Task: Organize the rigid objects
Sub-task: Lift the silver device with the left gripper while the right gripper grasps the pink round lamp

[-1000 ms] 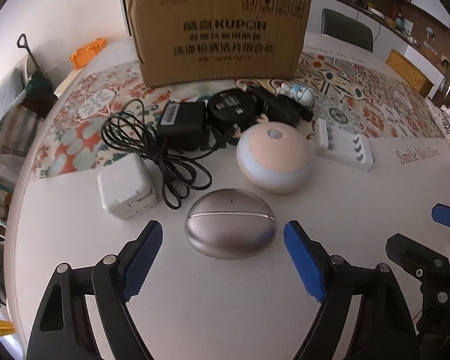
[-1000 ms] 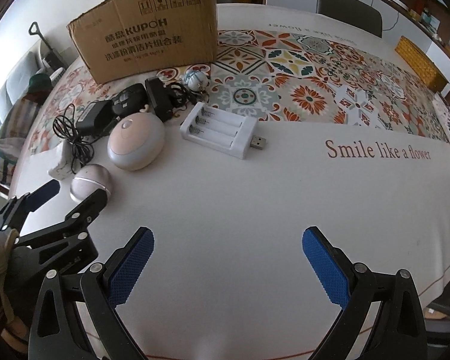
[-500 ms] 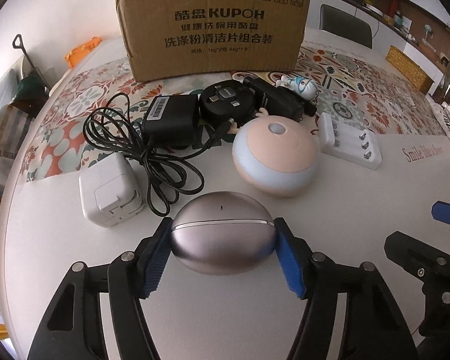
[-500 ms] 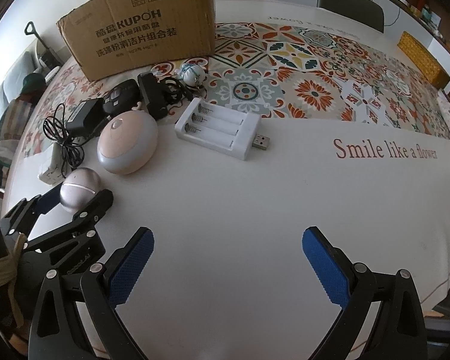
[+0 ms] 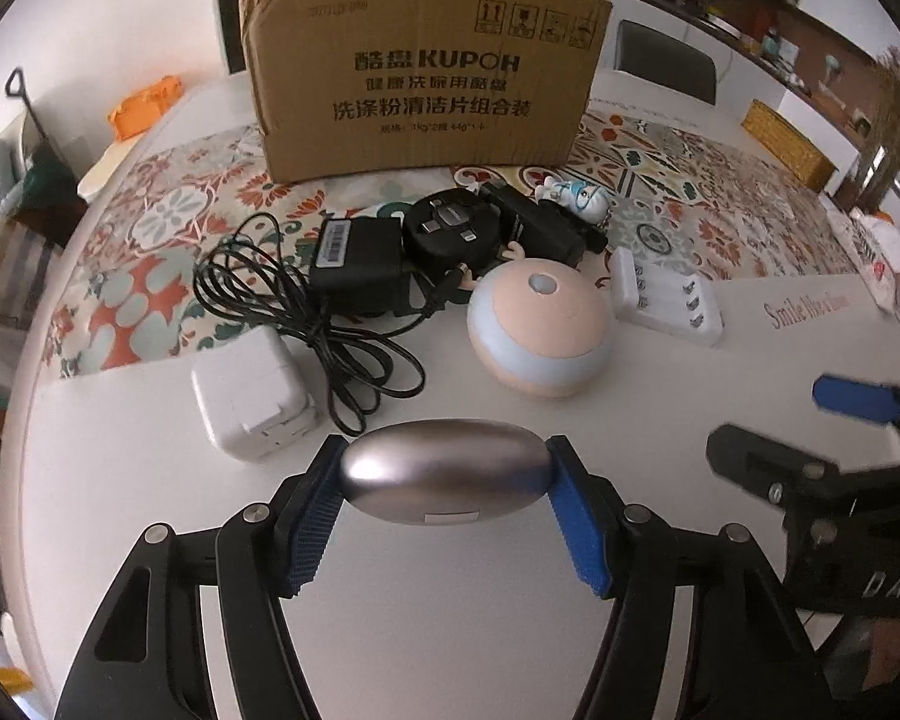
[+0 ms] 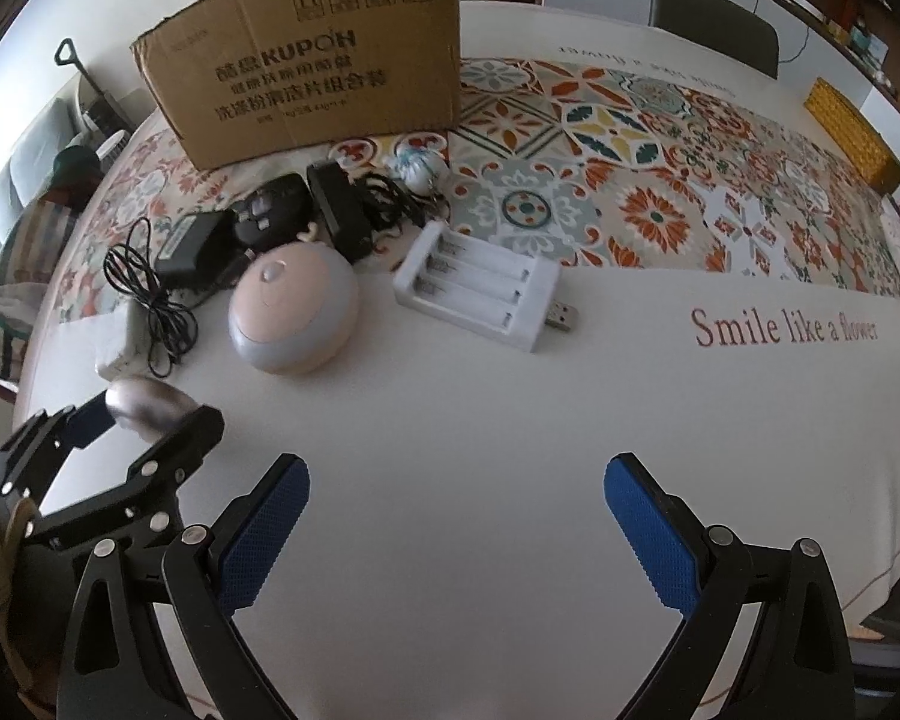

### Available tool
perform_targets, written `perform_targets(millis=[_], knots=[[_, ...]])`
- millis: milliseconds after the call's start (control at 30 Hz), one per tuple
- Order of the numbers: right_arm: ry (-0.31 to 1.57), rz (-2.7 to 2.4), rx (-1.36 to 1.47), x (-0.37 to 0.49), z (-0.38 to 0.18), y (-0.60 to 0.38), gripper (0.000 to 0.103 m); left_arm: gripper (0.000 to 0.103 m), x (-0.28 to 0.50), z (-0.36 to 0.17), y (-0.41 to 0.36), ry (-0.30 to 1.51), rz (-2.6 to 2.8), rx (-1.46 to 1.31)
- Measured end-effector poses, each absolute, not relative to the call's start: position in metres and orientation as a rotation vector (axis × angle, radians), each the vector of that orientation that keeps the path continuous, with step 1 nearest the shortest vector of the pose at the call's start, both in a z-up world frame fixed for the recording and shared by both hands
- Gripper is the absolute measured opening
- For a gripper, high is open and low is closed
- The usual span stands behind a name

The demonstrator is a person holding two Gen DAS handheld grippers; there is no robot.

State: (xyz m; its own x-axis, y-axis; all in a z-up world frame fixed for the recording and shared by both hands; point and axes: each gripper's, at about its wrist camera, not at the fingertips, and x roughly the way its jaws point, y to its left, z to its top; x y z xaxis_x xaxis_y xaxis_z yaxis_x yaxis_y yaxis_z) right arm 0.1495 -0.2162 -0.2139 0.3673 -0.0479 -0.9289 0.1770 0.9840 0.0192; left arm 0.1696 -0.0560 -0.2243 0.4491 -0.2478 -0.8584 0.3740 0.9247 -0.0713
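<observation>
Gripping the silver egg-shaped case [image 5: 447,471] across its long axis, my left gripper [image 5: 444,501] has a blue pad pressed against each narrow end, so the case lies crosswise between my fingers with its length running from pad to pad. In the right wrist view it looks raised a little off the white tablecloth [image 6: 480,450], though I cannot be sure of the gap under it. My right gripper [image 6: 456,513] stands wide apart with nothing between its pads, over bare cloth to the right of my left hand, so the left is plainly the nearer one for this piece.

Just beyond the case to the left sits the white plug adapter [image 5: 252,399], close but not touching. Past it the black cable [image 5: 324,324] loops out from the black power brick [image 5: 357,261]. Straight ahead and slightly right is the round pink-and-grey lamp [image 5: 540,330], and further right the white battery charger [image 5: 666,297].

Farthest of all, directly ahead, stands the cardboard box [image 5: 420,72], its printed side facing me. I judge that is where the case belongs, so the move ahead is a lift up and forward over the adapter, cable and brick, keeping the case's long axis level so it does not slip out endwise.
</observation>
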Motion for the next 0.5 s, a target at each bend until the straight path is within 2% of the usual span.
perform_targets(millis=[500], knots=[[1.151,-0.085,0.116,0.17,-0.197,-0.186,0.1,0.065,0.174,-0.189,-0.011,1.003,-0.319,0.094]])
